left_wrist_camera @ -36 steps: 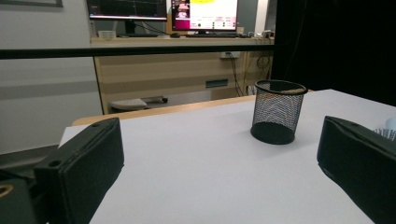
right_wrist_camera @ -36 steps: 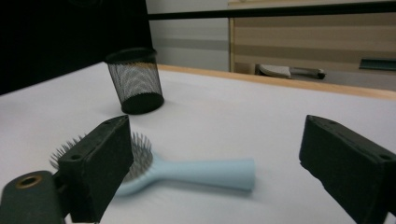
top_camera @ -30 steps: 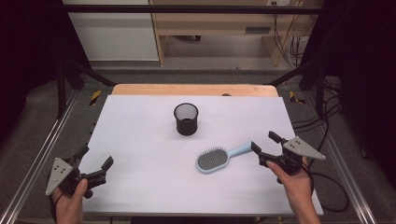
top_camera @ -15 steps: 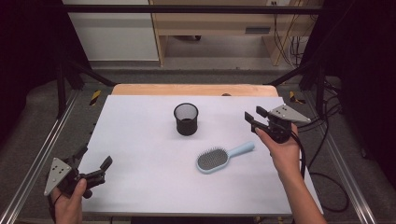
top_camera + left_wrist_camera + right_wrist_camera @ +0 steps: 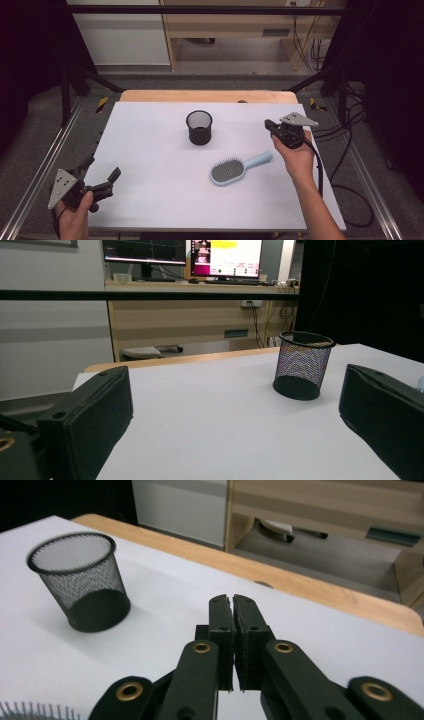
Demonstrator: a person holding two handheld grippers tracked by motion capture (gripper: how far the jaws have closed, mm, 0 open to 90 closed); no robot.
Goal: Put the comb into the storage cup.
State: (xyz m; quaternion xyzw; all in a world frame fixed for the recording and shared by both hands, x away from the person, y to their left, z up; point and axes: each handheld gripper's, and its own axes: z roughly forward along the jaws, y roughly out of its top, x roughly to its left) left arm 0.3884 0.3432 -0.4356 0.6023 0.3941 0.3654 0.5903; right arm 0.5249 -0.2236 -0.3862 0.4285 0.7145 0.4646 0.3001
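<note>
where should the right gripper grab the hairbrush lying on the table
Probably by the light blue handle of the hairbrush. It lies flat, bristles up, and the handle is the slim part, angling up and right toward the right gripper, while the head is wide and bristled. Come from above, jaws across the handle's width. They are shut with nothing between them, so they must open first.

- Your hairbrush (image 5: 234, 170) is light blue with a dark oval pad of bristles facing up. It lies flat on the white table, right of centre and towards the near side, head to the left and handle angled off to the far right.
- Your mesh cup (image 5: 199, 127) is black wire, round and open-topped. It stands upright near the table's middle, farther away than the brush and to its left, well apart from it.
</note>
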